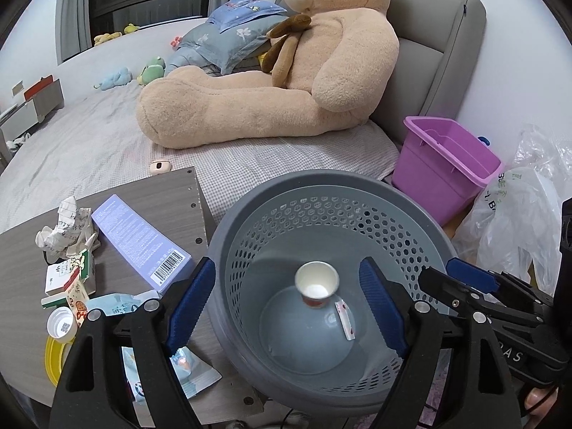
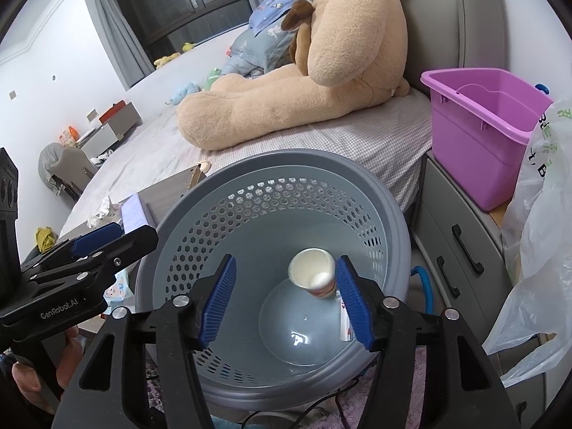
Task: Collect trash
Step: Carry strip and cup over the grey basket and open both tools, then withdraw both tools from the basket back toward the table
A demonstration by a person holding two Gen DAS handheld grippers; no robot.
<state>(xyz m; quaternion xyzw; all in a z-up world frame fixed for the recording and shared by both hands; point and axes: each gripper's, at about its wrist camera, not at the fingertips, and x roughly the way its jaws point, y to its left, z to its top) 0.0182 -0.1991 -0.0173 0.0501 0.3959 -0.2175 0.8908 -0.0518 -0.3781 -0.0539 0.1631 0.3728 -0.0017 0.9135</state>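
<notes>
on the left, the wood-grain table [image 1: 150,196] is carrying the trash not yet collected: a crumpled sheet of printed paper [image 1: 66,228], a long lilac carton [image 1: 137,241] with a barcode on its end, a small green-and-white milk carton [image 1: 69,275], a white screw cap [image 1: 62,325] lying on a yellow lid, and a torn glossy wrapper [image 1: 186,371] with soft creases. all of these are light and crushable, and the flat wrapper is looking the hardest to pinch off the smooth tabletop.

the left hand-held gripper [image 1: 286,311] is hanging released over the grey plastic waste basket [image 1: 250,214], its ribbed blue pads [image 1: 191,304] standing wide apart with nothing between them. the basket is round, with a honeycomb-perforated wall and a shiny solid floor. on that floor a small paper cup [image 1: 316,284], white inside and red-printed outside, is lying tilted, and a narrow paper strip [image 1: 345,320] is resting just beside it.

the right hand-held gripper [image 2: 286,304] is also pointing into the basket, jaws parted and empty; the cup [image 2: 312,277] appears below, not pinched, so the drop looks finished.

judging from this, one piece is now binned and the next move is calling for either gripper to be swinging left to the table, lowering onto a stiff-edged piece such as the milk carton, and closing gently.
</notes>
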